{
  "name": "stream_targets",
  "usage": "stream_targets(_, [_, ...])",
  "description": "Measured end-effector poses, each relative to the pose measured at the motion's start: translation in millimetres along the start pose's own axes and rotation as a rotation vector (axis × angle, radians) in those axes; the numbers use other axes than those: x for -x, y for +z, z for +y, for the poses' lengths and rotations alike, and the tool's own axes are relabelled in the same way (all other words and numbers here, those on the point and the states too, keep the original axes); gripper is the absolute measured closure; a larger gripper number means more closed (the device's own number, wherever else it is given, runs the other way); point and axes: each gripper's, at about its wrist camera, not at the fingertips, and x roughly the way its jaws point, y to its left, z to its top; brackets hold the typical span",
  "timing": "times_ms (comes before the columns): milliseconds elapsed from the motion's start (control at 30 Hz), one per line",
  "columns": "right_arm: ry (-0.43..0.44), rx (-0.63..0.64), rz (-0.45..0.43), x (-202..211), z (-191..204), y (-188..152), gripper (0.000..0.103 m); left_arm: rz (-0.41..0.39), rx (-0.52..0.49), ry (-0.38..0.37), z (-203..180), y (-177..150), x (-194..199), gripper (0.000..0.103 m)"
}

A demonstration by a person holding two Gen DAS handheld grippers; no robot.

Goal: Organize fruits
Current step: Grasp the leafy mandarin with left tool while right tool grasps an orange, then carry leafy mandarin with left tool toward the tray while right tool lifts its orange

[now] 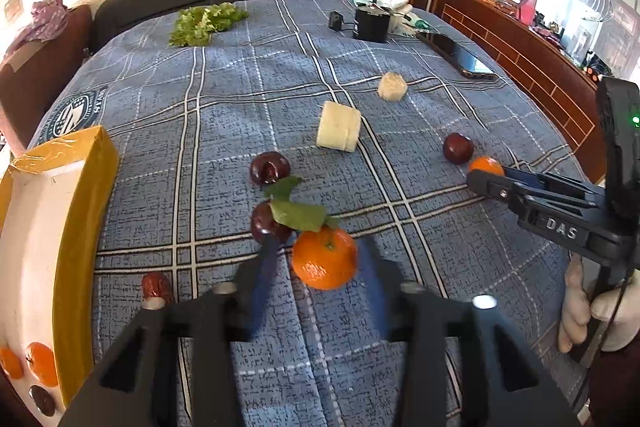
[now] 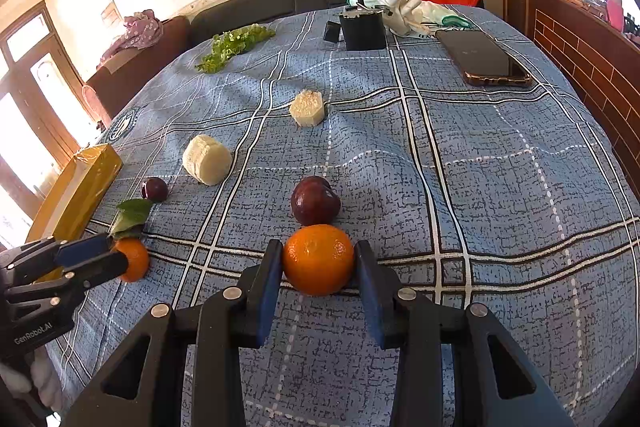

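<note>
Squeezing right tool (image 2: 318, 261) on tangerine (image 2: 318, 259); left tool (image 1: 320, 259) half-open astride leafy tangerine (image 1: 324, 259), unpinched; could roll off.

Left gripper (image 1: 320, 259) angled downward, jaws parted. Right gripper (image 2: 318, 263) angled downward, pads clamped; gloved hand (image 1: 592, 307) on handle.
</note>
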Motion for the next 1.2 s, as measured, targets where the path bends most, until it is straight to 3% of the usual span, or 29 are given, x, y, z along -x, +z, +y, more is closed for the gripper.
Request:
stream_targets(33, [0.000, 0.001, 0.000, 0.0, 0.0, 0.0, 0.063, -0.004, 0.001, 0.013, -0.8, -0.6, -1.9, 0.036])
stream_targets(167, [0.002, -0.004, -0.001, 0.2, -0.3, -0.4, 0.063, 0.022, 0.012, 0.004, -4.4, -3.2, -11.9, 0.033])
stream_targets(200, [0.002, -0.005, -0.001, 0.1, -0.2, -0.7, 0.063, 0.029, 0.012, 0.007, -5.4, -3.8, -13.4, 0.034])
stream_targets(233, [0.001, -0.005, -0.001, 0.3, 0.1, -1.2, 0.063, 0.035, 0.013, 0.009, -6.6, -5.0, -14.6, 0.047])
stream_targets(267, [0.000, -0.004, -0.001, 0.3, 0.2, -1.2, 0.063, 0.044, 0.018, 0.009, -6.8, -6.2, -15.8, 0.068])
stream_targets(433, [-0.005, 0.001, -0.002, 0.3, 0.4, -2.0, 0.063, 0.031, 0.078, 0.019, 0.2, -12.5, -4.0, 0.068])
stream_targets(667, [0.010, -0.025, -0.001, 1.0, -4.3, -1.1, 0.062, -0.063, 0.195, 0.018, 32.7, -22.3, 53.7, 0.067])
stream_targets(767, [0.006, -0.026, 0.010, 2.8, -1.6, -2.0, 0.053, -0.100, 0.231, 0.035, 48.4, -30.7, 76.1, 0.067])
stream_targets(833, [-0.002, -0.014, 0.015, 4.6, 4.1, -4.2, 0.040, -0.111, 0.261, 0.038, 58.9, -36.4, 84.3, 0.067])
stream_targets(967, [-0.050, 0.026, 0.021, 4.9, 14.3, -8.2, 0.038, -0.114, 0.295, 0.030, 69.6, -48.1, 89.8, 0.067])
stream_targets(1000, [-0.062, 0.031, 0.023, 4.7, 15.8, -8.7, 0.039, -0.115, 0.300, 0.028, 71.0, -51.1, 90.9, 0.067])
stream_targets(1067, [-0.084, 0.032, 0.021, 5.9, 16.8, -9.3, 0.049, -0.117, 0.312, 0.022, 74.3, -55.3, 91.7, 0.067])
stream_targets(1100, [-0.087, 0.030, 0.024, 5.6, 16.1, -9.1, 0.065, -0.119, 0.319, 0.020, 76.0, -57.8, 93.2, 0.067])
stream_targets(1200, [-0.092, 0.015, 0.027, 10.2, 13.9, -9.7, 0.072, -0.136, 0.342, 0.019, 82.8, -62.3, 100.6, 0.067])
